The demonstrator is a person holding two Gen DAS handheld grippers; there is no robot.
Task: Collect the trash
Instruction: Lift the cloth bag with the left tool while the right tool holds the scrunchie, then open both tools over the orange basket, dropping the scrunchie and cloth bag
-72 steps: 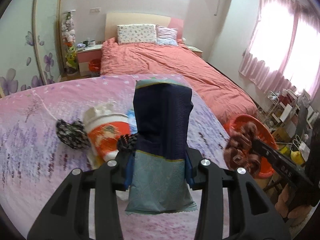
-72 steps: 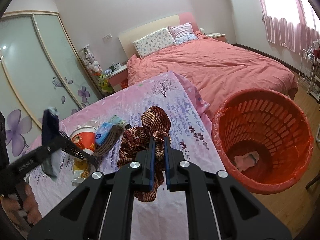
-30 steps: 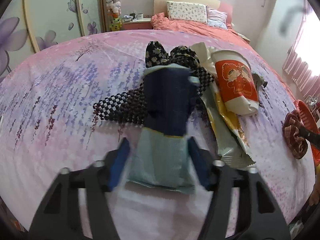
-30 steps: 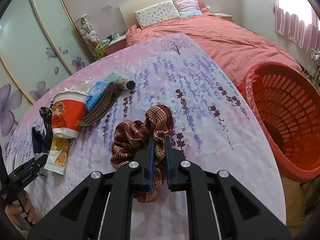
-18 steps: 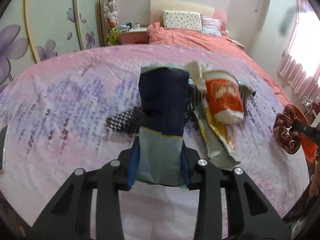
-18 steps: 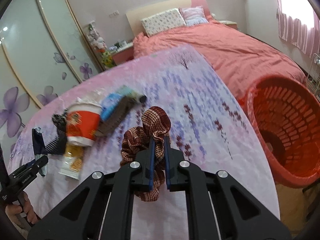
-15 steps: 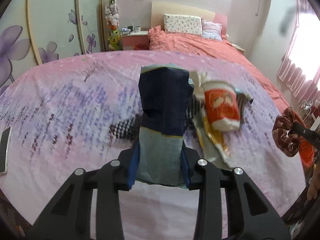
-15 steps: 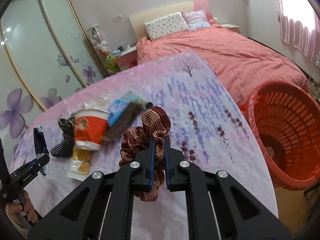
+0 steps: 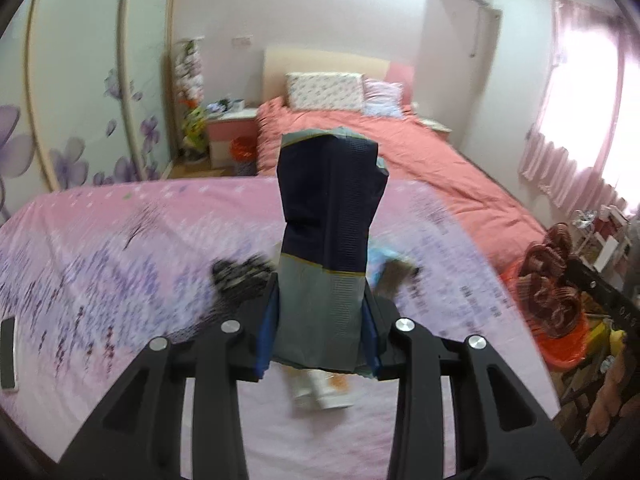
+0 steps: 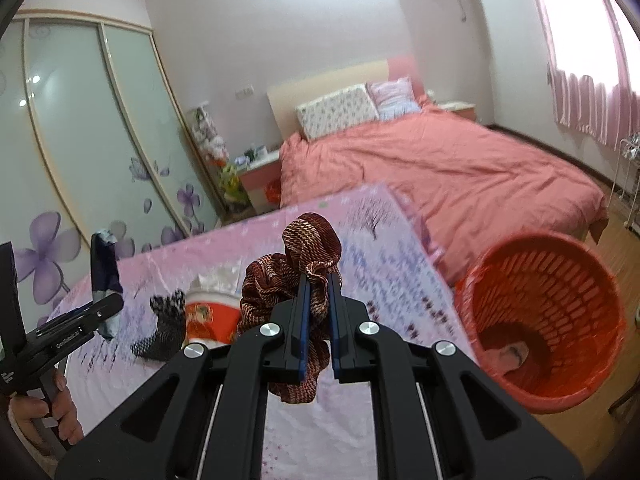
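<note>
The left gripper (image 9: pixel 320 328) has its 2 blue-padded fingers clamped on the lower grey part of a dark blue and grey snack packet (image 9: pixel 328 240); the packet stands upright between them, its crumpled navy top rising above the fingertips. The right gripper (image 10: pixel 318 320) has its 2 fingers pressed together on a maroon patterned scrunchie (image 10: pixel 298 280); the fabric bunches in ruffles above the fingers and a loop hangs below them.

Compared with half a second ago, both grips are unchanged, but both cameras have tilted up; the bed (image 10: pixel 440 168) and the far wall fill more of each view, and the red basket (image 10: pixel 548 320) sits nearer the middle of the right wrist view, its mesh wall and a pale scrap at its bottom visible. The left view is smeared by motion.

The packet is held above a table covered in a pink and lavender floral cloth (image 9: pixel 120 248); the scrunchie is held above the same cloth near its right edge, with the basket on the floor beside the table. Beneath the grippers on the cloth lie a red and white paper cup (image 10: pixel 208 316) on its side and a black and white patterned cloth (image 10: pixel 164 332), just beside each other; a phone (image 9: pixel 9 354) lies at the far left edge.
</note>
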